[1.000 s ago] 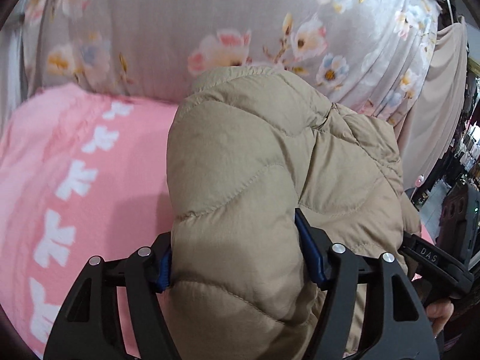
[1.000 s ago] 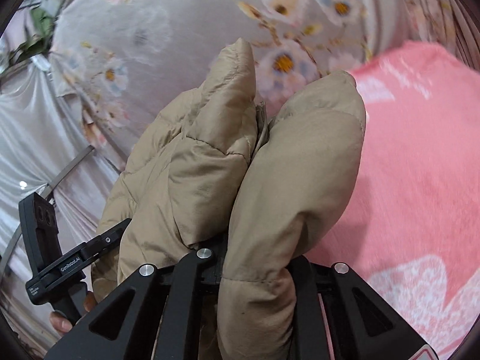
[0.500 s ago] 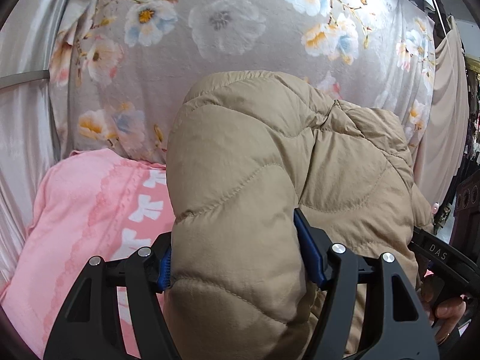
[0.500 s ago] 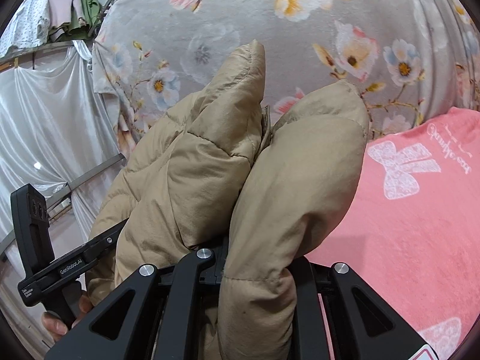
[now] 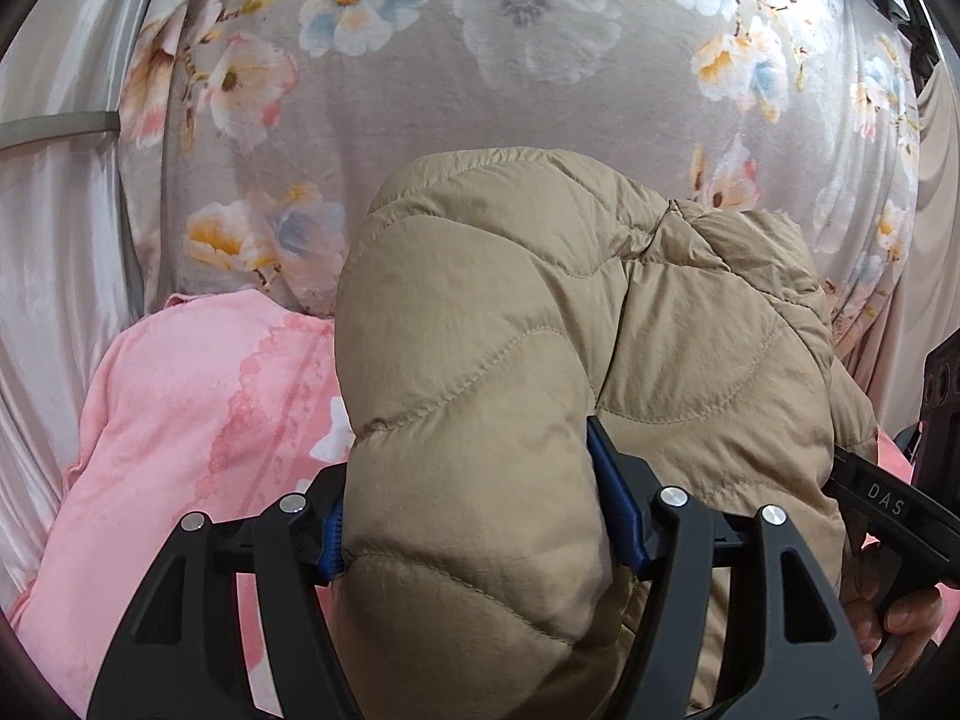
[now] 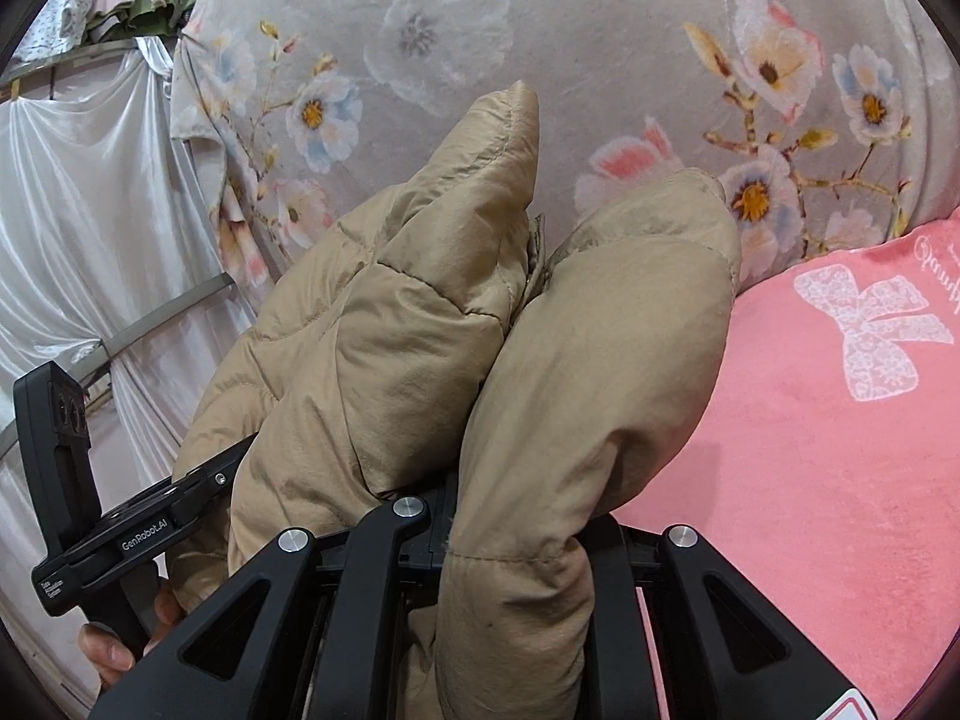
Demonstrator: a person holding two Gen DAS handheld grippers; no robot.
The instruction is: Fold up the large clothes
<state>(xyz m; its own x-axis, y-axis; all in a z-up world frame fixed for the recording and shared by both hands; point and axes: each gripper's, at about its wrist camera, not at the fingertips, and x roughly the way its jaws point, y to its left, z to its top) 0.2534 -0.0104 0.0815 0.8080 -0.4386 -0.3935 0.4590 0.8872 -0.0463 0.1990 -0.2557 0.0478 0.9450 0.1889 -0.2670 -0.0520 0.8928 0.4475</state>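
Note:
A tan quilted puffer jacket [image 5: 540, 330] is held up in the air by both grippers. My left gripper [image 5: 474, 522] is shut on a thick padded fold of it, which bulges between the blue pads and hides the fingertips. My right gripper [image 6: 510, 546] is shut on another bunched part of the jacket [image 6: 570, 360], which stands up in two puffy lobes. The other gripper shows at each view's edge, the right one in the left wrist view [image 5: 888, 510] and the left one in the right wrist view [image 6: 120, 528].
A pink blanket with white bows [image 5: 198, 420] covers the surface below; it also shows in the right wrist view [image 6: 840, 420]. A grey floral cloth [image 5: 510, 60] hangs behind. White satin drapes and a metal rail [image 6: 90, 240] stand at the left.
Both grippers have risen and tilted up with the jacket. The pink blanket has dropped lower in both views and the floral cloth fills more of them. The grips are unchanged.

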